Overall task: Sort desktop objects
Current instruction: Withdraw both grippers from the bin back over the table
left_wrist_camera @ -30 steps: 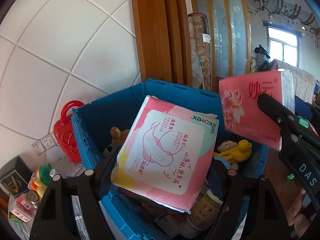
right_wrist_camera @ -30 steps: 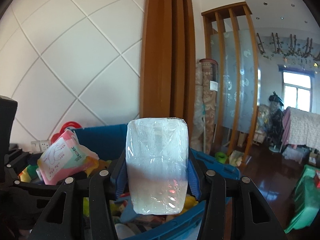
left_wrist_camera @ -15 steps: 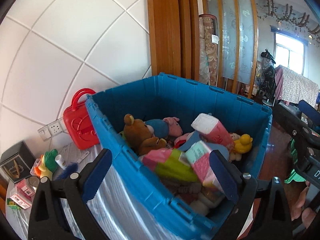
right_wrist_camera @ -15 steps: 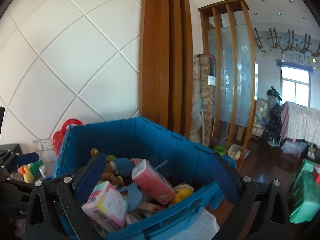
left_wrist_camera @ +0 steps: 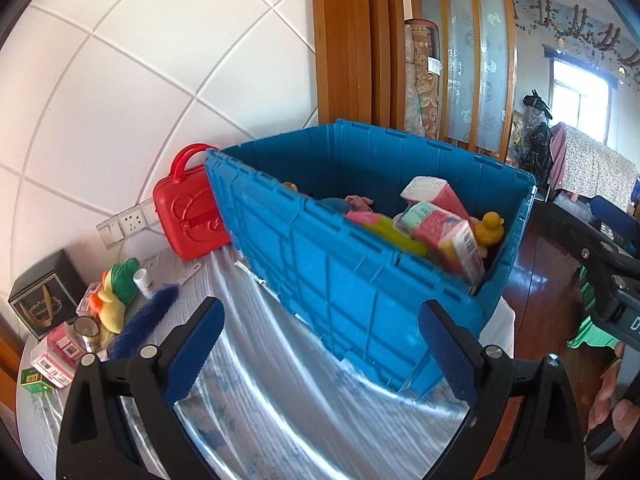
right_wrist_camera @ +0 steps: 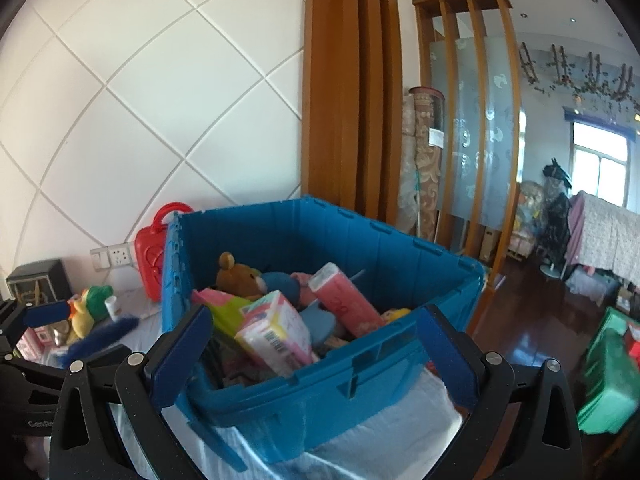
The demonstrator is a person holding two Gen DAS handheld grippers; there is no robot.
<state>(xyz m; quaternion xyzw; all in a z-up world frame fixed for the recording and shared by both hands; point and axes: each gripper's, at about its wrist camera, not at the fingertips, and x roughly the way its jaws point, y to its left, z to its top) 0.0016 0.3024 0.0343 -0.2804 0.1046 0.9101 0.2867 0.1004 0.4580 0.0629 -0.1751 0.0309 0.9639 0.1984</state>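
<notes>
Packs (right_wrist_camera: 276, 334) lie in blue bin (left_wrist_camera: 352, 280), left gripper (left_wrist_camera: 320, 348) and right gripper (right_wrist_camera: 316, 352) wide open, empty, with clutter (left_wrist_camera: 116, 300) far left unsorted.

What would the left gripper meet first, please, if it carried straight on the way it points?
Probably the near outer wall of the blue plastic crate: it fills the gap between the open left gripper; depth is uncertain.

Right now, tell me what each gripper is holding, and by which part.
Nothing is held. The left gripper and right gripper both stand open and empty in front of the blue bin.
</notes>
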